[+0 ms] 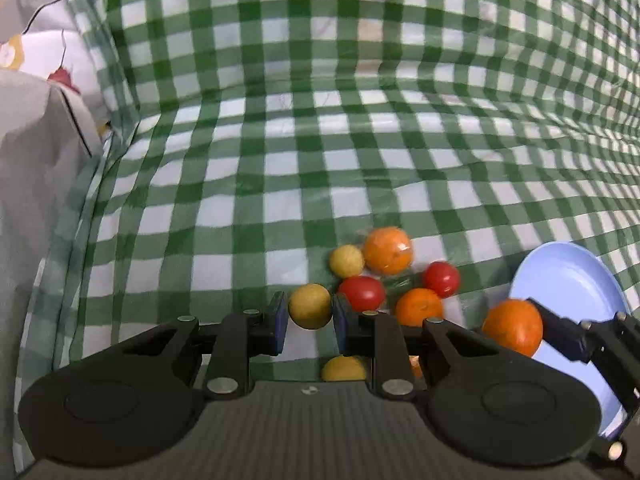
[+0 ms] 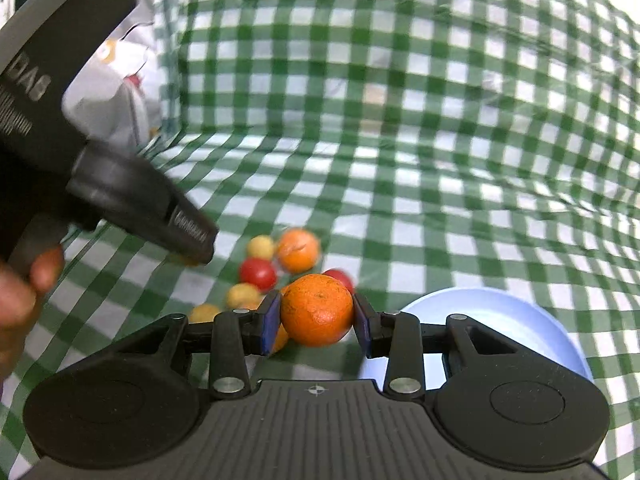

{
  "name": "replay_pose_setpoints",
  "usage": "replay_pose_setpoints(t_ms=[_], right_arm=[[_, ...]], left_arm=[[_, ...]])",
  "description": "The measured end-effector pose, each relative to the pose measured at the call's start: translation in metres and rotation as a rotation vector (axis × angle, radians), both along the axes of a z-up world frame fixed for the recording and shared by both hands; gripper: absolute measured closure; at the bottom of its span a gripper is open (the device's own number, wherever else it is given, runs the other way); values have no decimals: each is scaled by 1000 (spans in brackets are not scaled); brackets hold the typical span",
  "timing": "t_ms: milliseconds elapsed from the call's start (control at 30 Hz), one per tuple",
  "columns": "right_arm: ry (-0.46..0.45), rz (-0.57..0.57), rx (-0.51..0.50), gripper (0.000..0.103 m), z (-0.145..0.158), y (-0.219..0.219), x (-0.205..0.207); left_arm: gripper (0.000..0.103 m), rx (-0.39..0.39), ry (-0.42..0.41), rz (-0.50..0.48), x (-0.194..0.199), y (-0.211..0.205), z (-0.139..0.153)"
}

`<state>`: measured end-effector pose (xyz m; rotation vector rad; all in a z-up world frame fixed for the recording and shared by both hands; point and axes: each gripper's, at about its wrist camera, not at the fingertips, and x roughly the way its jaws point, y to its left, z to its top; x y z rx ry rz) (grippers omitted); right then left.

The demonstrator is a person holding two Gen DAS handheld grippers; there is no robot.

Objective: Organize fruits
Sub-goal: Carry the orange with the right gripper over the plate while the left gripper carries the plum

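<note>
Left gripper [image 1: 310,322] clenched on a yellow fruit [image 1: 310,306]; right gripper [image 2: 316,322] grasps an orange [image 2: 316,310] beside the blue plate [image 2: 520,312]. Both partly hide the blurred fruit pile [image 1: 384,276] left of the plate.

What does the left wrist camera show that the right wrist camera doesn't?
Only the left wrist view shows the left claw shut on a small round yellow fruit. Only the right wrist view shows a person's hand on the other tool's grip. Both show the right claw gripping a round orange, the pale blue plate and the green checked cloth.
</note>
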<state>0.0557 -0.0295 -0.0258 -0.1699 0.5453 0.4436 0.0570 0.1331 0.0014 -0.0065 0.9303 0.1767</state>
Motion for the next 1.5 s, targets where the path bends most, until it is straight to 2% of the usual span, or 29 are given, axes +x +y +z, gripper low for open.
replay_pose_setpoints(t_ms=[233, 833, 1500], right_arm=[[-55, -57, 18, 63, 9, -19, 8], [-65, -122, 10, 63, 7, -47, 16], [-48, -273, -24, 63, 1, -88, 28]], left_arm=[[77, -5, -70, -45, 0, -25, 7], [77, -25, -104, -97, 3, -63, 5], [77, -40, -136, -180, 2, -112, 7]])
